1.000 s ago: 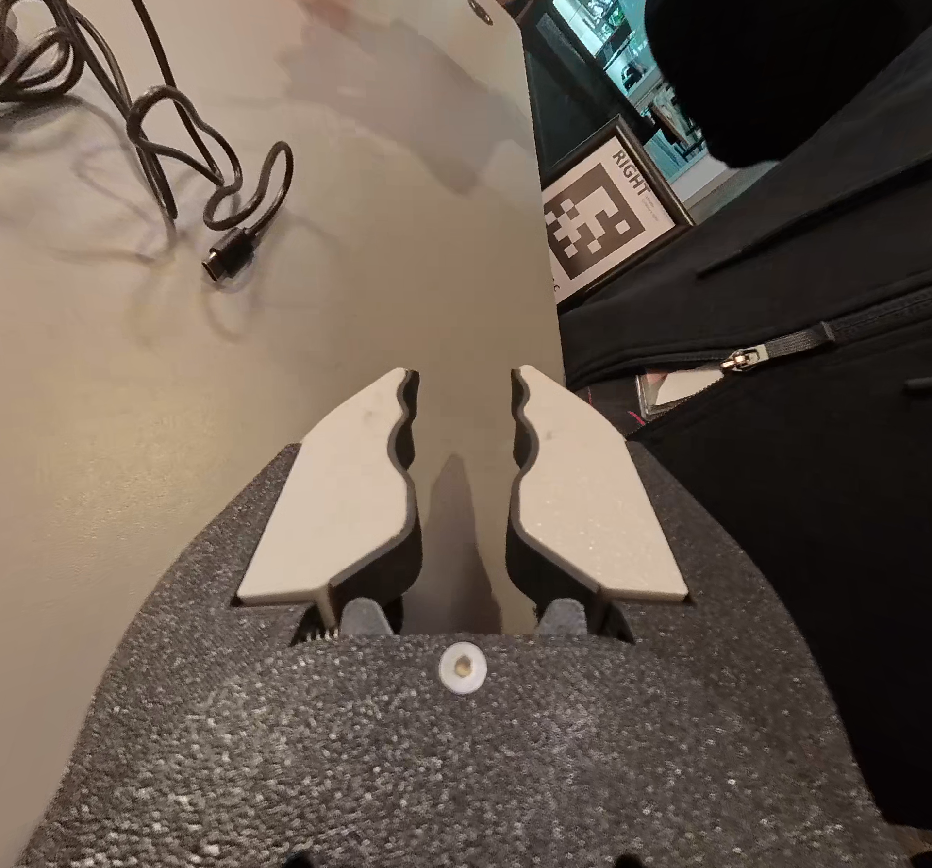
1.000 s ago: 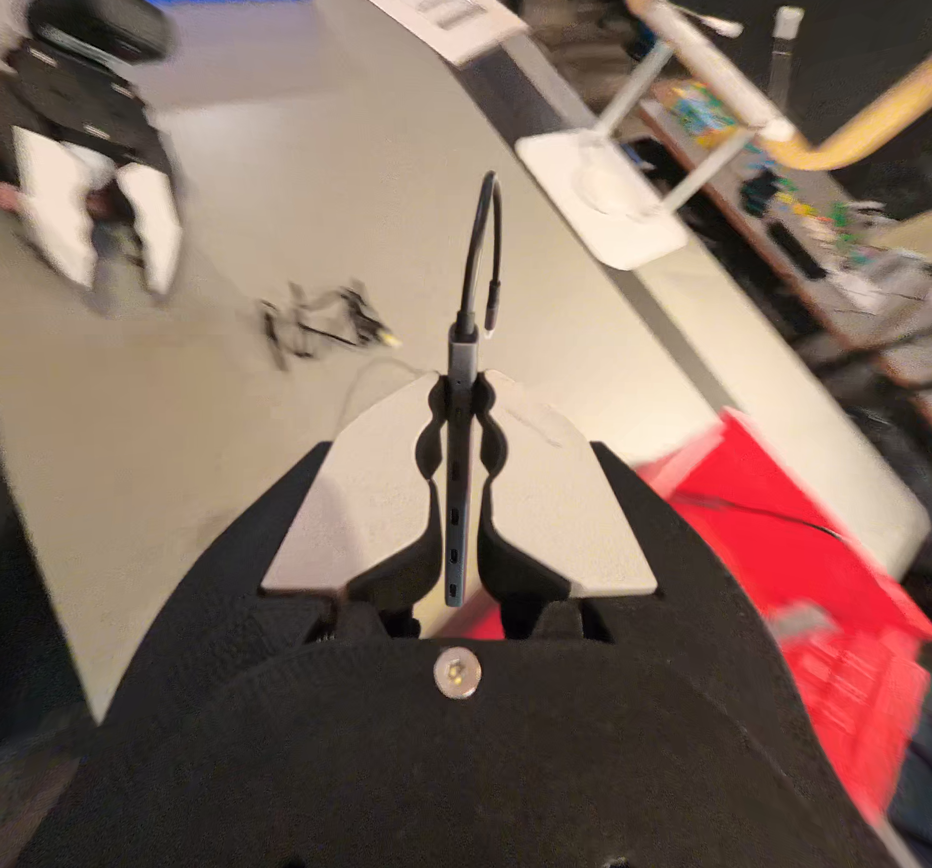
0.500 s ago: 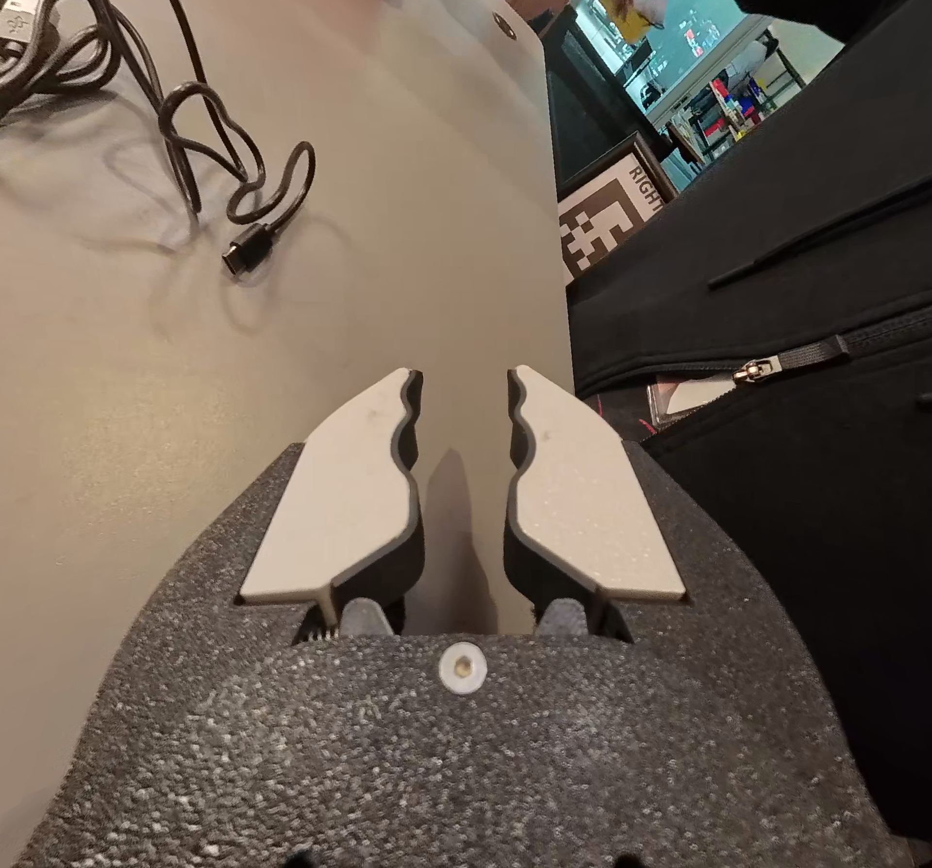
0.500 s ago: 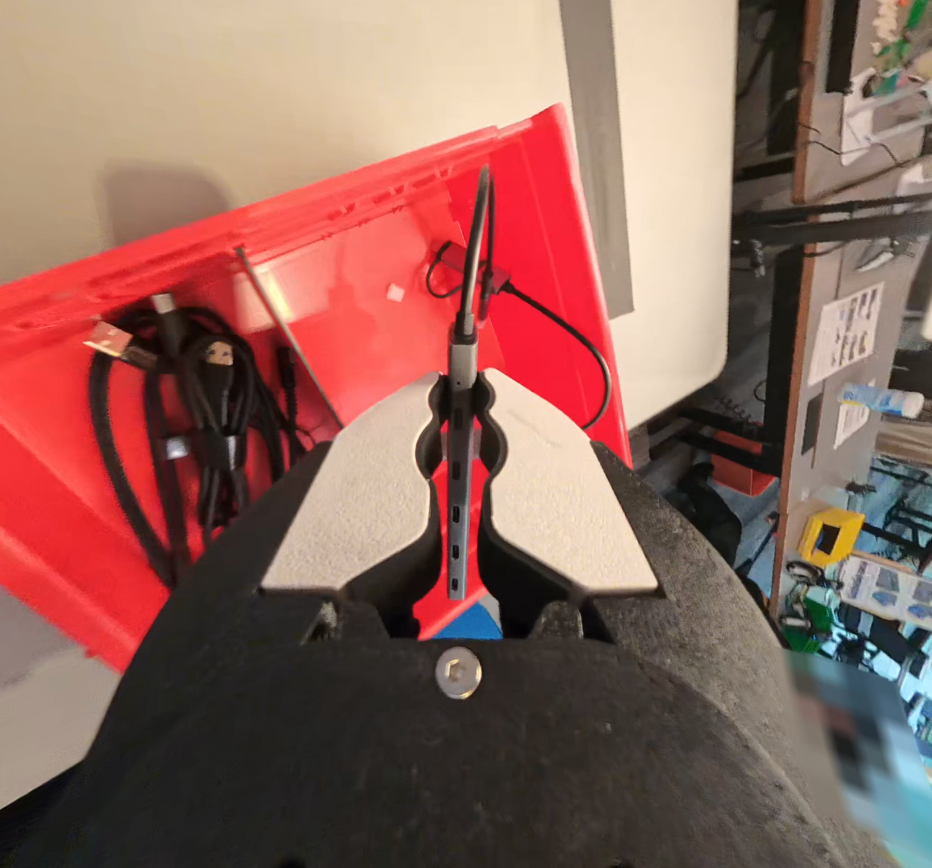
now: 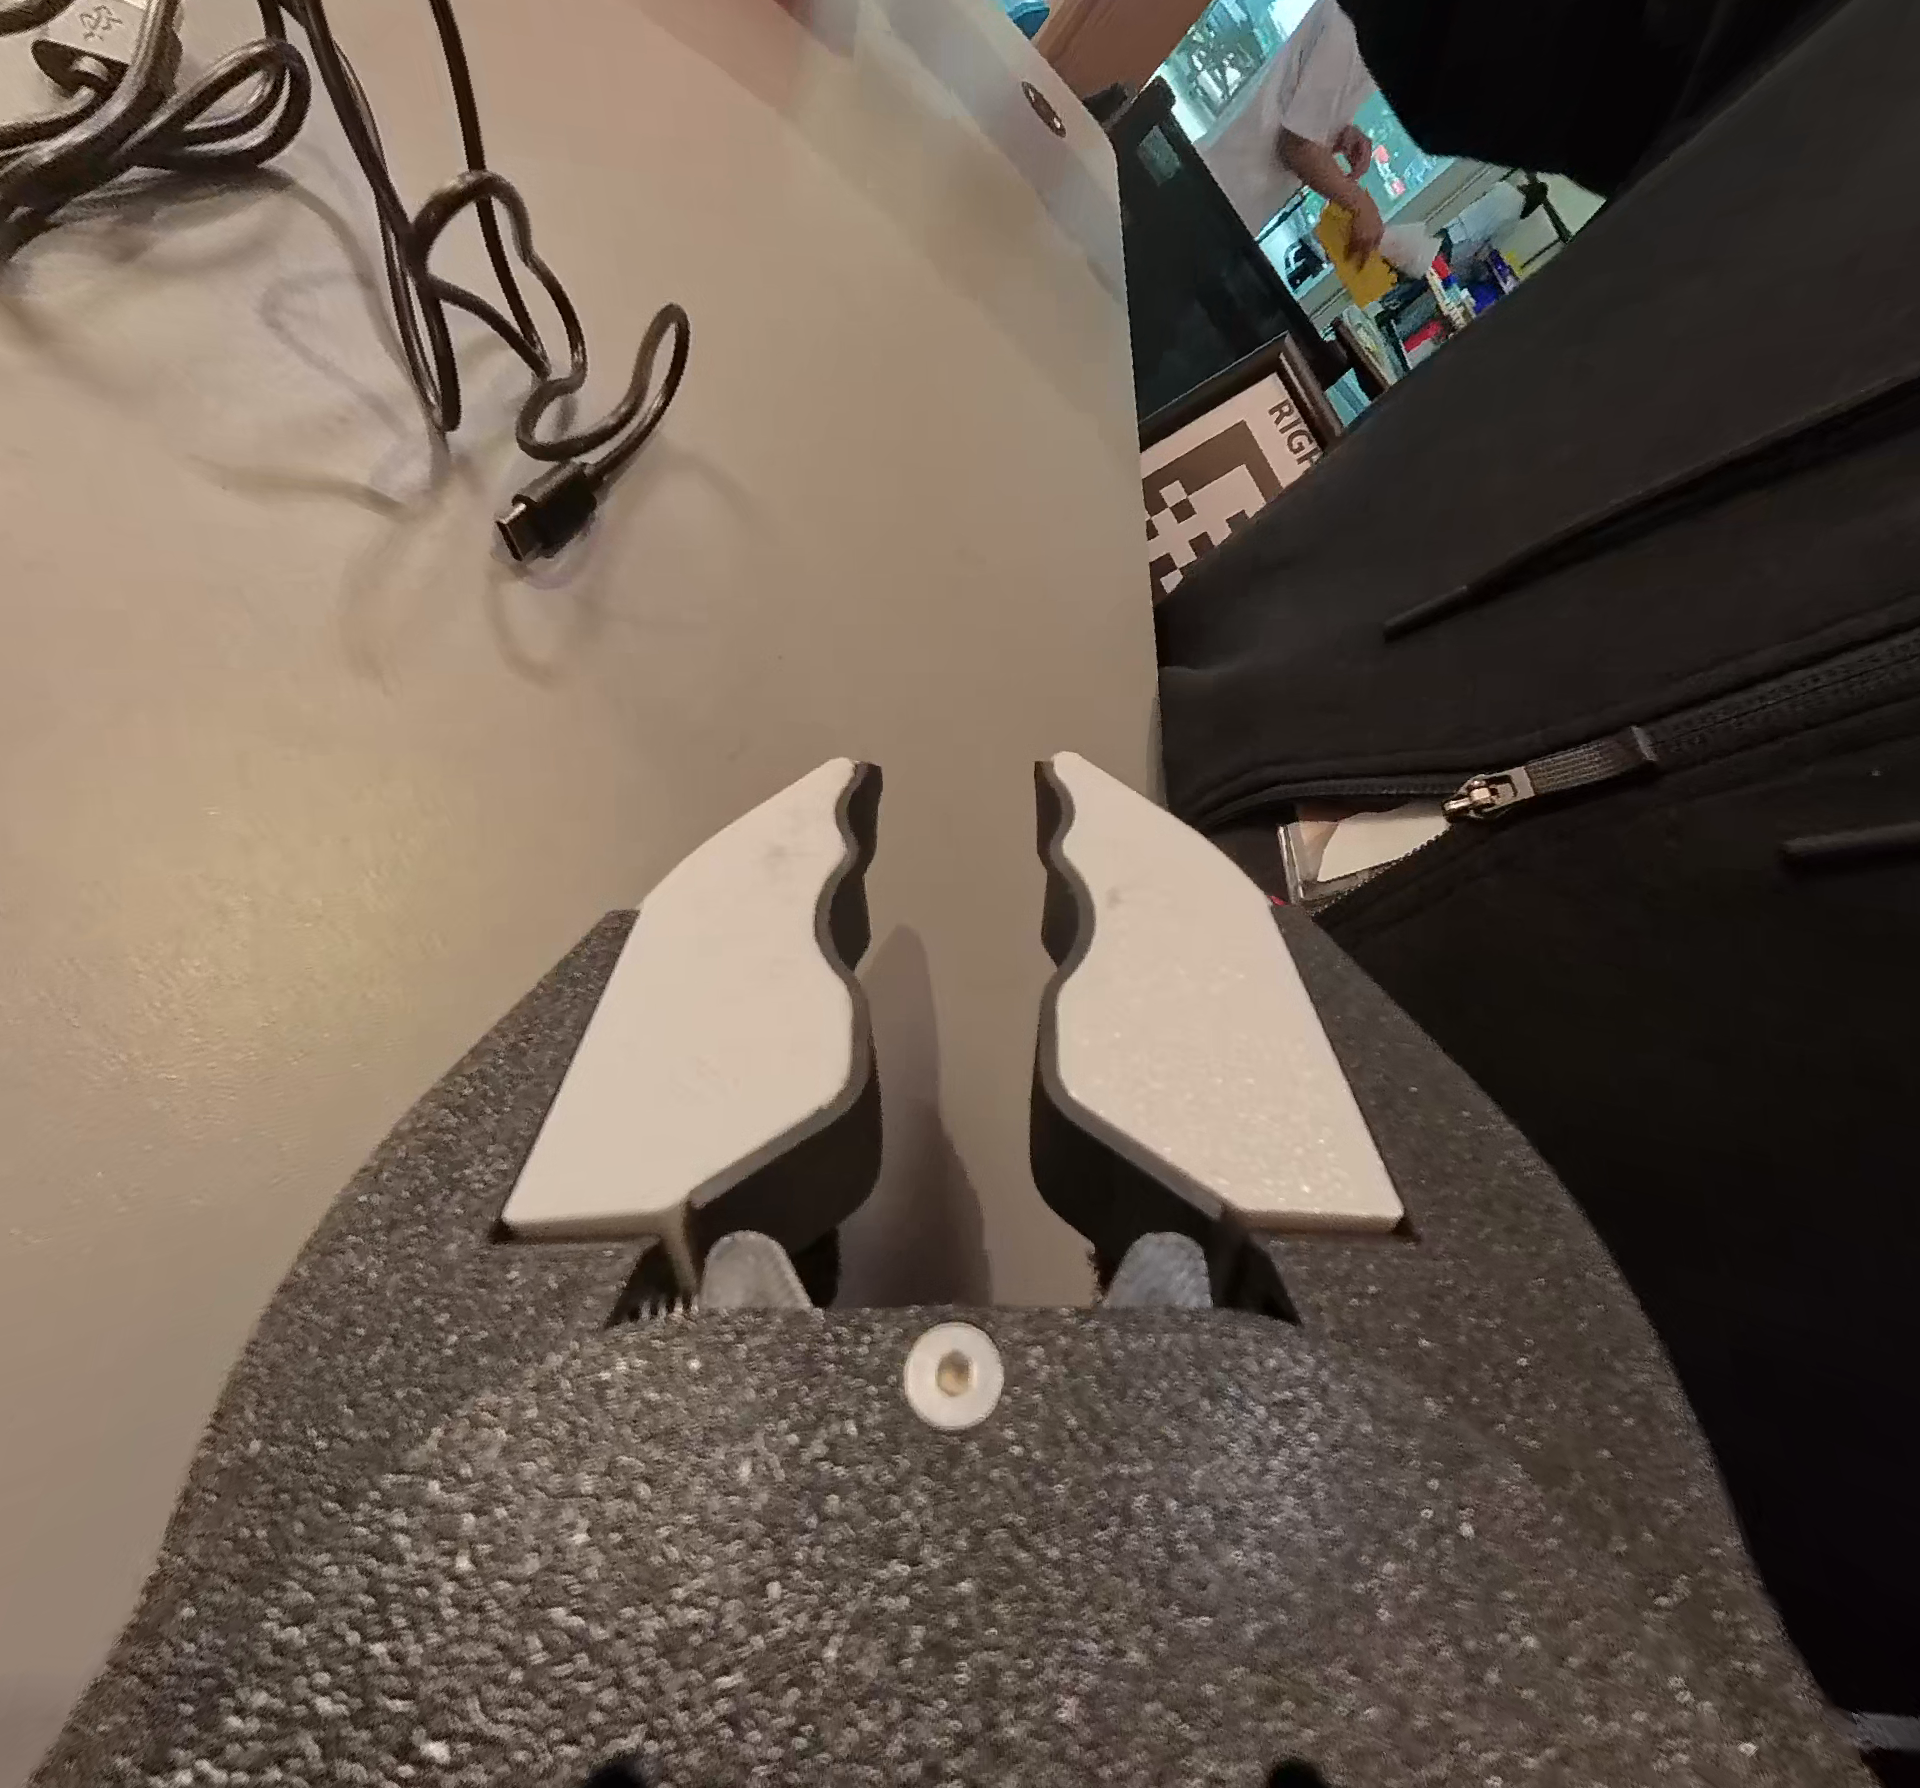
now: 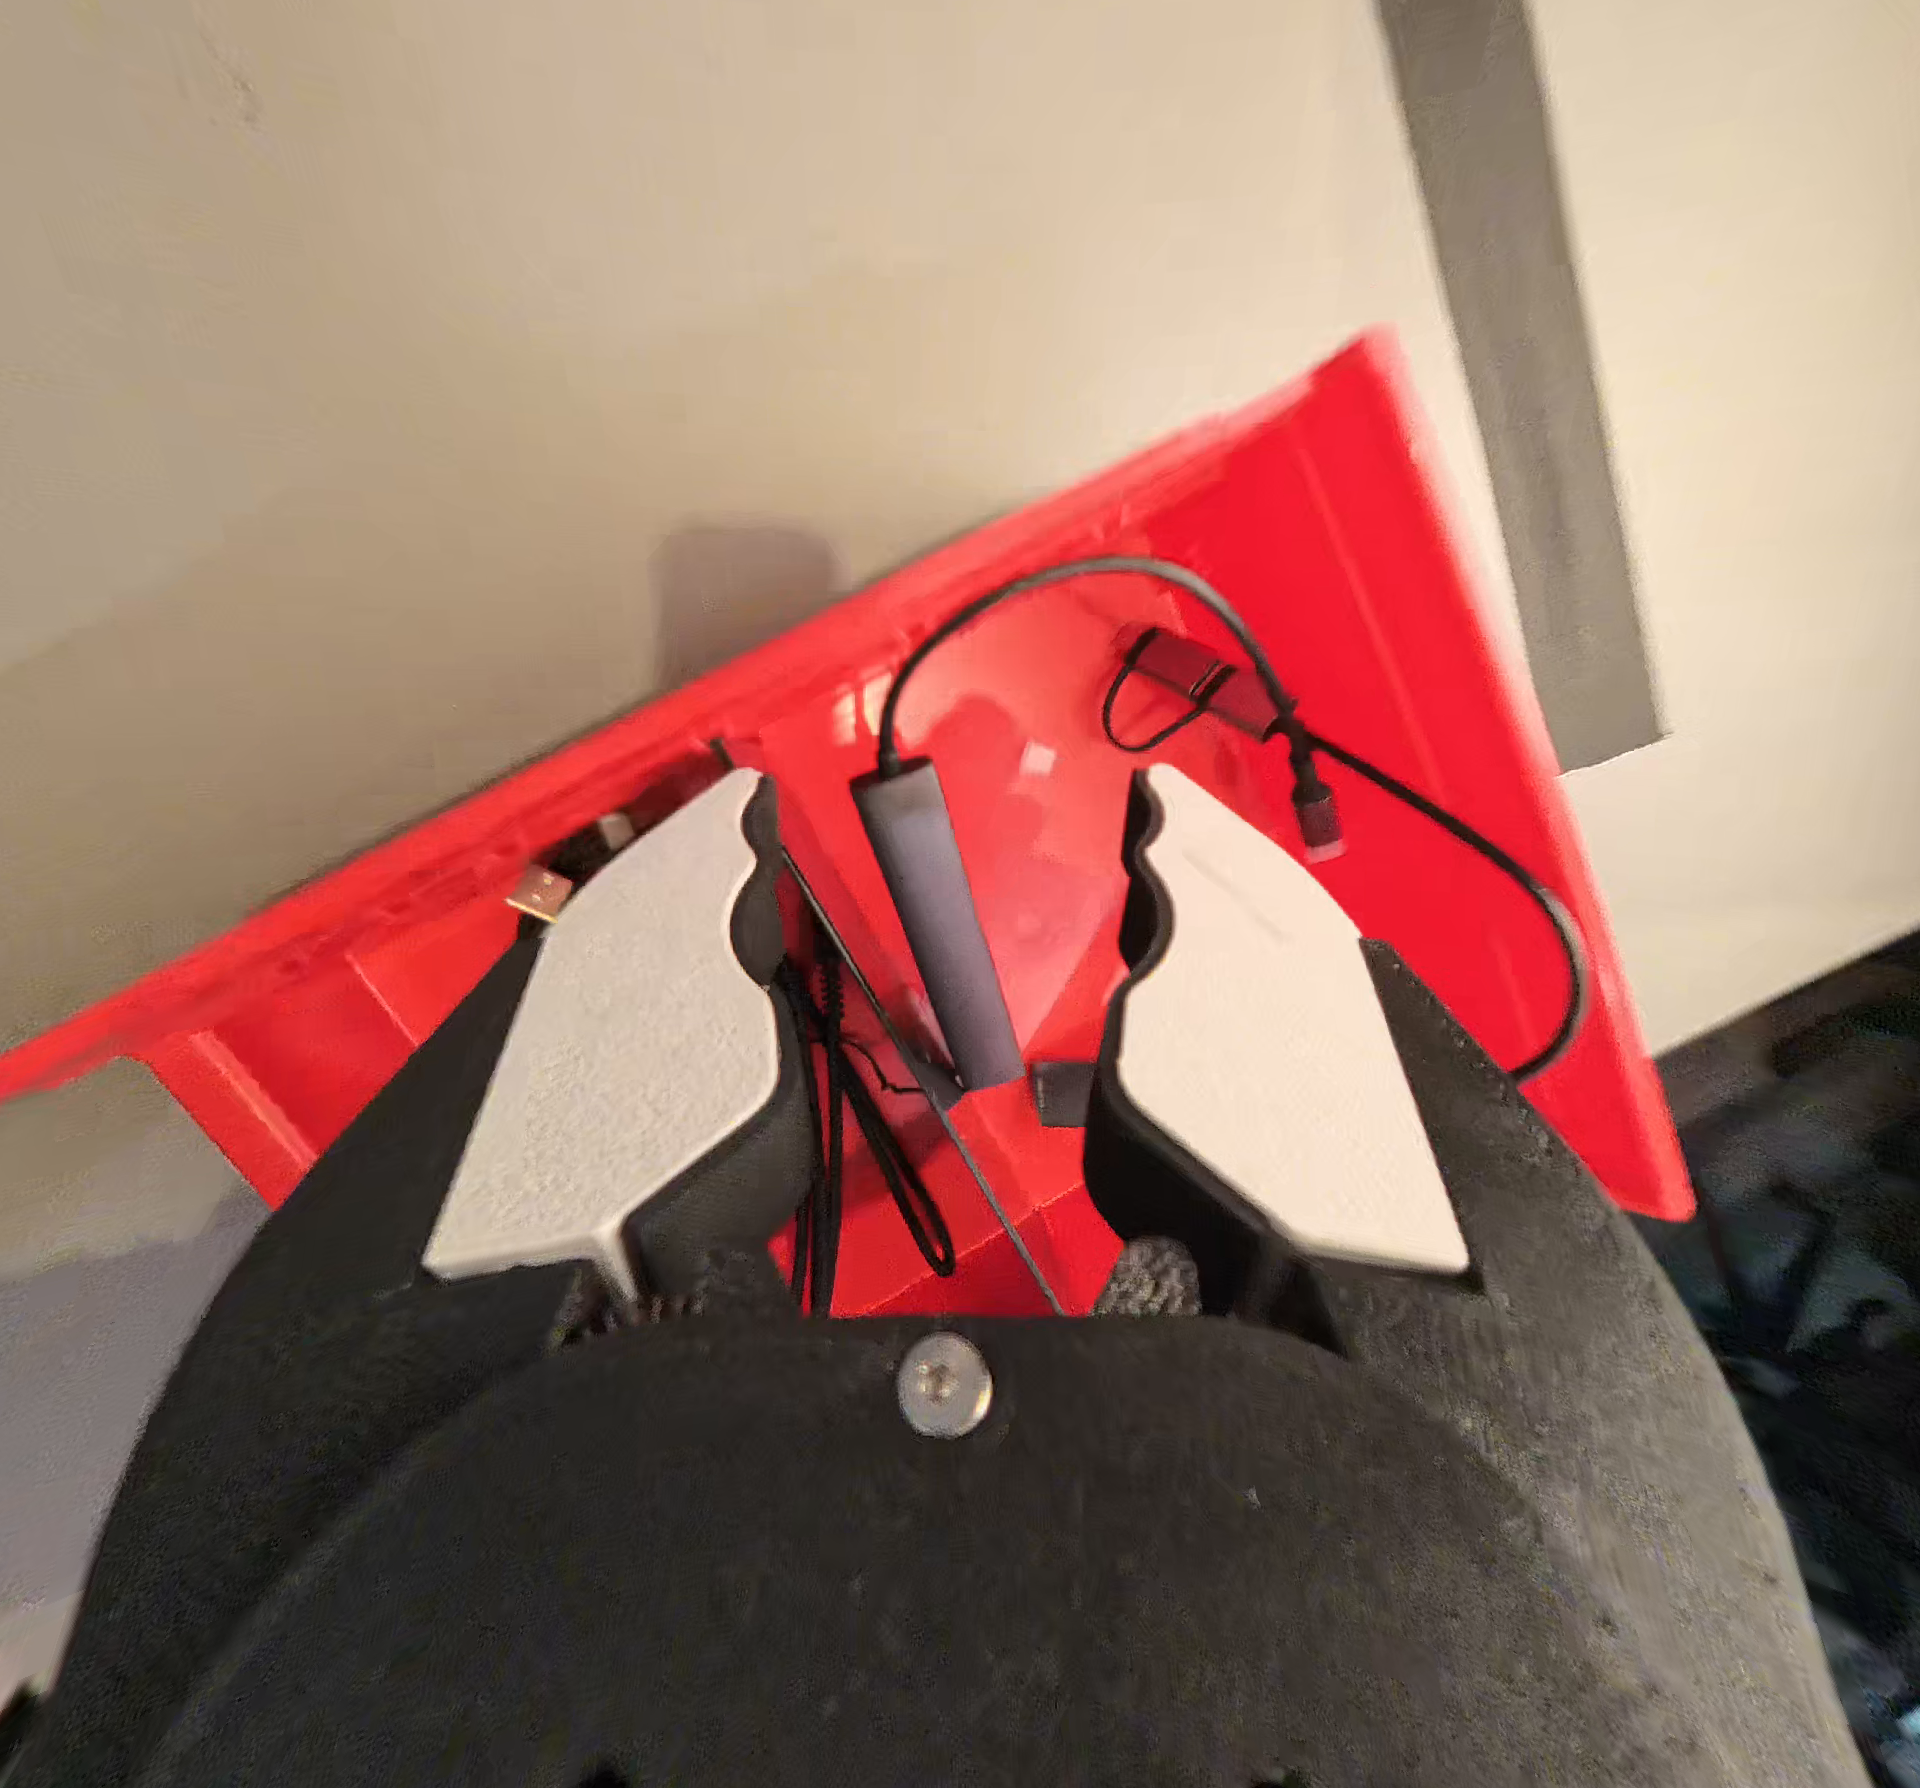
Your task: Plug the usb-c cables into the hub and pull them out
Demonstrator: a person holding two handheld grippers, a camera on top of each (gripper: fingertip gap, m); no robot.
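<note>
With both tongs released, we count one grey hub lying in the red bin below the right gripper; one black cable lies on the table ahead of the left gripper.

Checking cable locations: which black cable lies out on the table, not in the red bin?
The coiled black cable near the left gripper; the others lie inside the red bin.

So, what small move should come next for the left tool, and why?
Probably move the left tool forward and to its left, toward the plug of the black cable on the table. That tool is open and empty, and the plug lies free. The right tool is open above the hub, which lies in the red bin.
</note>
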